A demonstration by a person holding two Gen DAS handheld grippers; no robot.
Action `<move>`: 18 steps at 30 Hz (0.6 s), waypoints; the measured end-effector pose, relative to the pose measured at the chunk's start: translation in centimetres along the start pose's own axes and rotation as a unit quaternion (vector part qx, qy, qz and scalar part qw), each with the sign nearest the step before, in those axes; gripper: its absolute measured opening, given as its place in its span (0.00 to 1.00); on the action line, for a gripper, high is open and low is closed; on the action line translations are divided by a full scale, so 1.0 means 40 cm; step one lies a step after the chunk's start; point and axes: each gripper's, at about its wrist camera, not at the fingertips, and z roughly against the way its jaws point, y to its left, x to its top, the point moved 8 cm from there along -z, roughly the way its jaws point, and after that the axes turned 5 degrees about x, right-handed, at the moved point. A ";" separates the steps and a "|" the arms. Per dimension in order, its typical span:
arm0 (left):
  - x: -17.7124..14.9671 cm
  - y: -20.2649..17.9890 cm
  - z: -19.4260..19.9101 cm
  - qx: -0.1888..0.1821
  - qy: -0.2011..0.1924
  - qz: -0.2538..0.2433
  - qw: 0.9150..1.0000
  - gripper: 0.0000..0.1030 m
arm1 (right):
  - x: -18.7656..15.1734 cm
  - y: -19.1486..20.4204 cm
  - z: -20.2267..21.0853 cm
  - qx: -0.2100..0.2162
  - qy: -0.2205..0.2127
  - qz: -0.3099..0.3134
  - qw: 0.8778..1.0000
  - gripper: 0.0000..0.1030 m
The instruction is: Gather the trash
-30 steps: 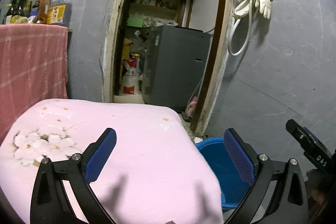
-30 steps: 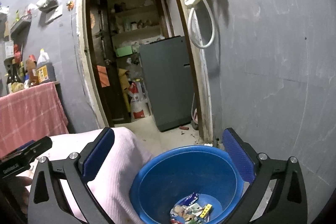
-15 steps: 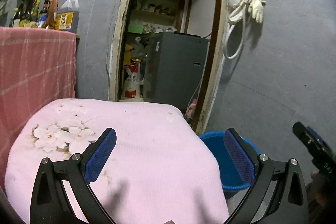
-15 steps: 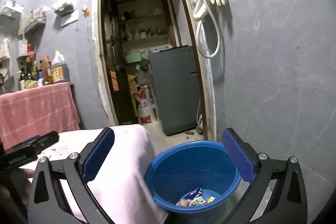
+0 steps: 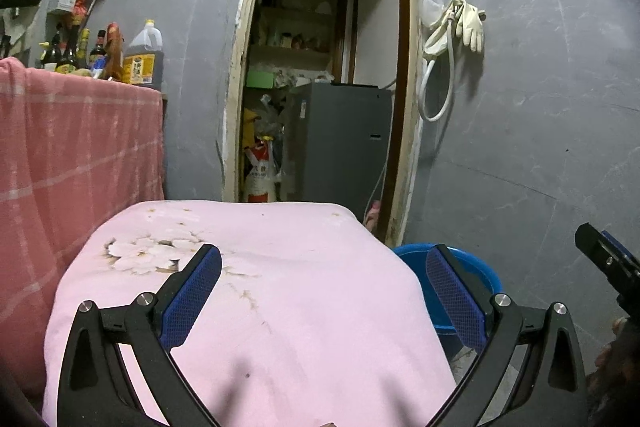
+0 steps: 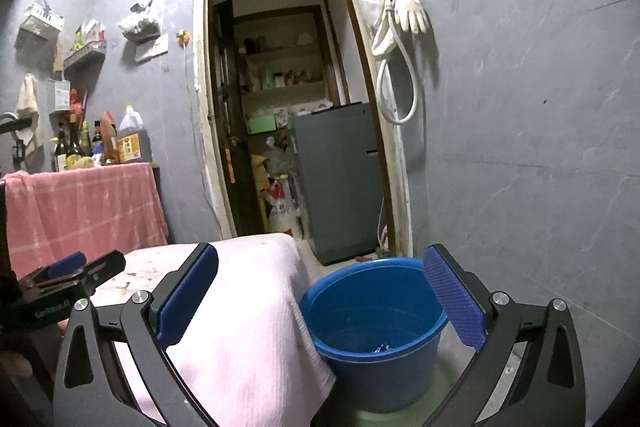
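A blue bucket (image 6: 376,319) stands on the floor to the right of the pink-clothed table (image 6: 248,323); a scrap of trash (image 6: 382,348) shows at its bottom. My right gripper (image 6: 320,297) hovers open and empty above the table corner and the bucket's near rim. In the left wrist view my left gripper (image 5: 324,297) is open and empty over the pink flowered cloth (image 5: 256,291), with the bucket (image 5: 476,275) peeking out past the table's right edge. I see no trash on the cloth.
A doorway (image 5: 320,87) ahead opens to a storeroom with a grey appliance (image 5: 344,143). A red checked cloth (image 5: 72,163) covers a counter at left, with bottles (image 5: 140,57) on top. Gloves and a hose (image 5: 452,39) hang on the grey wall.
Both grippers have risen and drawn back. The bucket's inside now shows less in the right wrist view, and more of the pink cloth shows in the left. Both stayed open.
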 end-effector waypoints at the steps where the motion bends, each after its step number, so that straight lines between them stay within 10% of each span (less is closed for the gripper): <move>1: -0.003 0.003 0.009 0.002 -0.001 -0.002 1.000 0.98 | 0.001 0.005 0.005 -0.002 -0.002 0.002 1.000 1.00; 18: -0.077 0.063 0.118 0.030 -0.012 -0.017 0.999 0.98 | -0.083 0.096 0.055 -0.002 0.035 0.031 0.999 1.00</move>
